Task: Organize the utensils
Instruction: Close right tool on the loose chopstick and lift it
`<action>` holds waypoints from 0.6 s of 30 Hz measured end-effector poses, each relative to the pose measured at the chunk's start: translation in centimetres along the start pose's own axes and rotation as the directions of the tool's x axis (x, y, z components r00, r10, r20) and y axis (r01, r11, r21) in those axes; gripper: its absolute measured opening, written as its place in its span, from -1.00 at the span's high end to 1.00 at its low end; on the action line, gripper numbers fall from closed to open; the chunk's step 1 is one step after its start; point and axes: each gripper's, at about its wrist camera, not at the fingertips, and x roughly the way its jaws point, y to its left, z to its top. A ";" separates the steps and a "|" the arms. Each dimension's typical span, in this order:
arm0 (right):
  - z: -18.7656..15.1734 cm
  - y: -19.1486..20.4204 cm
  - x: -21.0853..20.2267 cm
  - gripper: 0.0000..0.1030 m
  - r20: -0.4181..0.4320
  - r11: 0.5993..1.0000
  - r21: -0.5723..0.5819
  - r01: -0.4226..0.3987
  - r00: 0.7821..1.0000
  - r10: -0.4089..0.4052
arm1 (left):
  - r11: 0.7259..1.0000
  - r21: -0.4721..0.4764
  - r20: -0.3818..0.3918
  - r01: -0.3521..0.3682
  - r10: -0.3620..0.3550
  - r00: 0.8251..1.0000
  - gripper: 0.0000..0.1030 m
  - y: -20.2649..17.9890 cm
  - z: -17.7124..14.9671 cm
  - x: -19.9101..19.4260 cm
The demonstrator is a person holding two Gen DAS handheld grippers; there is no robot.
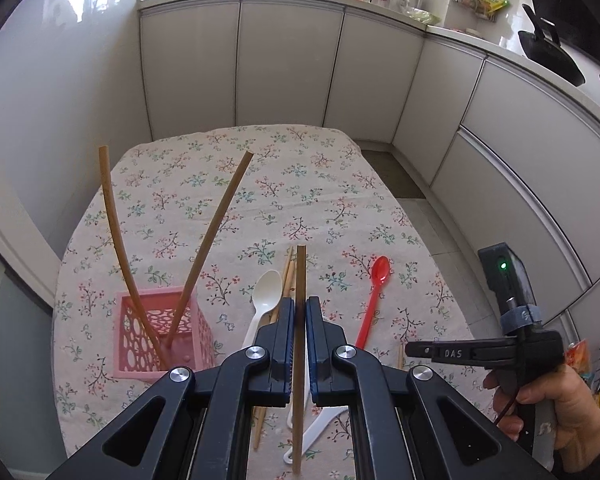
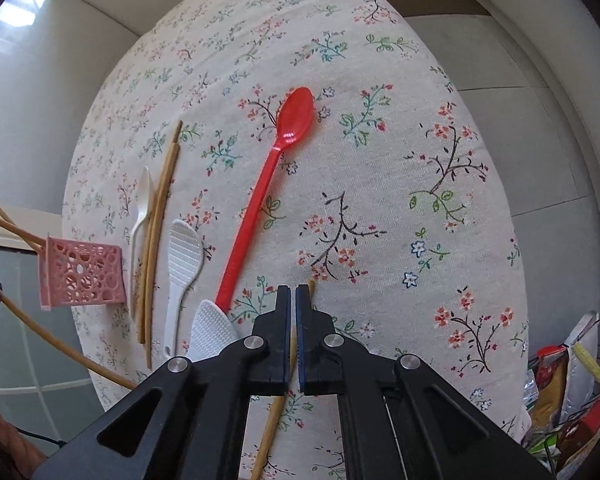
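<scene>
Chopstick (image 1: 300,344) stands pinched between the pads of the left gripper (image 1: 300,312), lifted clear of the floral-clothed counter (image 1: 308,184), its long axis running straight along the fingers and pointing away from the camera. That grip suits dropping it end-first into the pink holder (image 1: 162,332), where two chopsticks (image 1: 204,248) already lean apart. The right gripper (image 2: 293,300), pressed together with nothing visibly between its pads, hovers over another chopstick (image 2: 276,412) beside the red spoon (image 2: 266,188).
</scene>
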 end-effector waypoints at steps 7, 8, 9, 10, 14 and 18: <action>-1.5 2.8 2.1 0.46 -0.020 0.975 -0.121 0.186 0.982 -0.189 | 1.000 0.006 0.010 0.005 -0.005 1.000 0.89 0.4 -0.1 -0.8; -1.7 3.3 2.3 0.44 -0.009 0.966 -0.142 0.217 0.975 -0.221 | 1.000 0.006 0.010 0.005 -0.005 1.000 0.89 0.6 -0.1 -0.9; -1.9 4.0 2.5 0.41 0.002 0.954 -0.168 0.249 0.968 -0.253 | 1.000 0.004 0.010 0.003 -0.003 1.000 0.89 0.8 -0.1 -0.9; -2.1 4.5 2.7 0.41 0.015 0.942 -0.185 0.281 0.959 -0.283 | 1.000 0.003 0.009 0.002 -0.002 1.000 0.89 0.9 -0.2 -0.9; -2.5 5.4 3.0 0.74 0.035 0.933 -0.212 0.292 0.956 -0.292 | 1.000 -0.001 0.007 -0.001 0.001 1.000 0.89 1.5 -0.4 -1.1; -2.1 5.0 2.8 0.86 0.040 0.953 -0.190 0.235 0.972 -0.231 | 1.000 -0.018 0.008 -0.003 0.003 1.000 0.89 2.2 -0.4 -1.2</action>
